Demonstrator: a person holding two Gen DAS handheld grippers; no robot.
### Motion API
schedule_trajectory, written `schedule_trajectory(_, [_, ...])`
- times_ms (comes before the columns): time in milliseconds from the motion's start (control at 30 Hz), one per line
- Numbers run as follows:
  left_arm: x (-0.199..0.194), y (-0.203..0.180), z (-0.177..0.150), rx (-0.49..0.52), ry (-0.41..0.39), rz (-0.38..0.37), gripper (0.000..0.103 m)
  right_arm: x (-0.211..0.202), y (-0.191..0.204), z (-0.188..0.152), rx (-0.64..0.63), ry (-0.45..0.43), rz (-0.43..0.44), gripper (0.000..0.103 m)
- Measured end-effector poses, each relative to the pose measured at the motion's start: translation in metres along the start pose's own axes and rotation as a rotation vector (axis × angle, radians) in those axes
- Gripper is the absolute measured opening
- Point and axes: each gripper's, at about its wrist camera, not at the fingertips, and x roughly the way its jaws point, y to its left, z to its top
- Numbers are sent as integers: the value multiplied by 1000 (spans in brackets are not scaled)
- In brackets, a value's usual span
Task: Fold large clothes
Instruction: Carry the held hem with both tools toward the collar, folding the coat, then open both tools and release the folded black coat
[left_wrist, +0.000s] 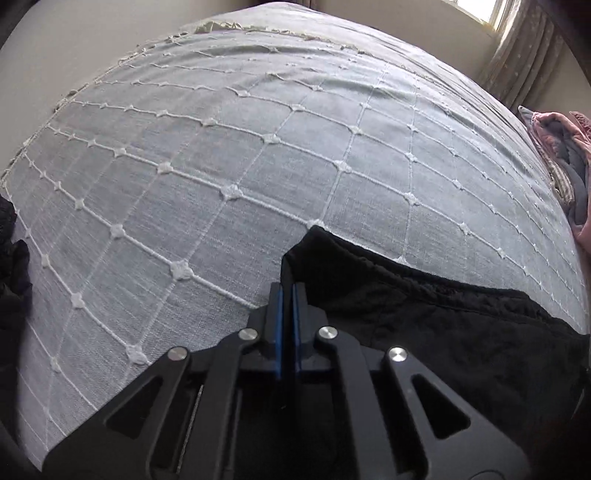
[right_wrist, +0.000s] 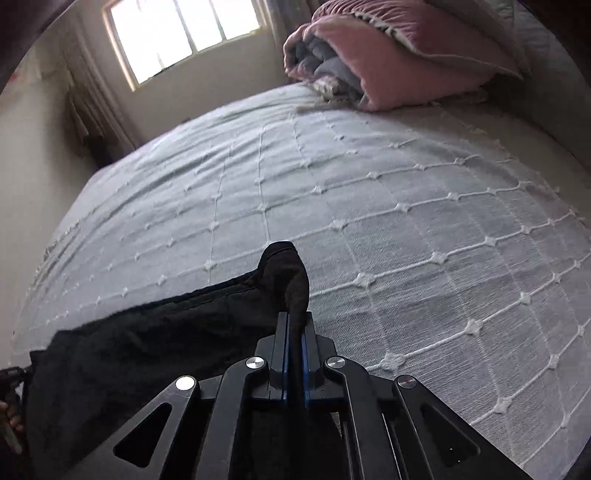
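A black garment (left_wrist: 424, 317) stretches across the near side of a bed. Its corner rises just past my left gripper (left_wrist: 287, 291), whose blue-padded jaws are shut on the fabric's edge. In the right wrist view the same black garment (right_wrist: 147, 339) runs off to the left, and my right gripper (right_wrist: 294, 321) is shut on its other end, a bunched tip standing up between the pads. The cloth hangs taut between both grippers, just above the bedspread.
The bed carries a pale grey bedspread (left_wrist: 221, 155) with a white tufted grid. A rolled pink and grey quilt (right_wrist: 388, 55) lies at the head of the bed. A window (right_wrist: 184, 33) and curtain (left_wrist: 524, 48) stand beyond. Dark cloth (left_wrist: 13, 266) shows at the left edge.
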Motion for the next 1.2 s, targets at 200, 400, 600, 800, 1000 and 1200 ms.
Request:
schedule_trajectory(200, [24,-5,-10,10,-69,112,5,47,22,-27,-109,64,-220,4])
schedule_trajectory(400, [21,-14,-9,48,-98,123,5,36,11,-26,-62,63,-291,4])
schedule_trajectory(600, [-14,23,-13,-53,-54,-21,28,10,29,-24,-116,64,-324,7])
schedule_trajectory(800, [-93,62,-63,-126,-66,-128,43,-119,20,-59,84,-19,-80,32])
schedule_trajectory(1000, [-140,63,-140,-108,-38,-198,50,-189,36,-120,38,29,51,56])
schedule_trajectory(1200, [-161,63,-191,-125,-12,-276,51,-193,16,-174,25,79,42,61])
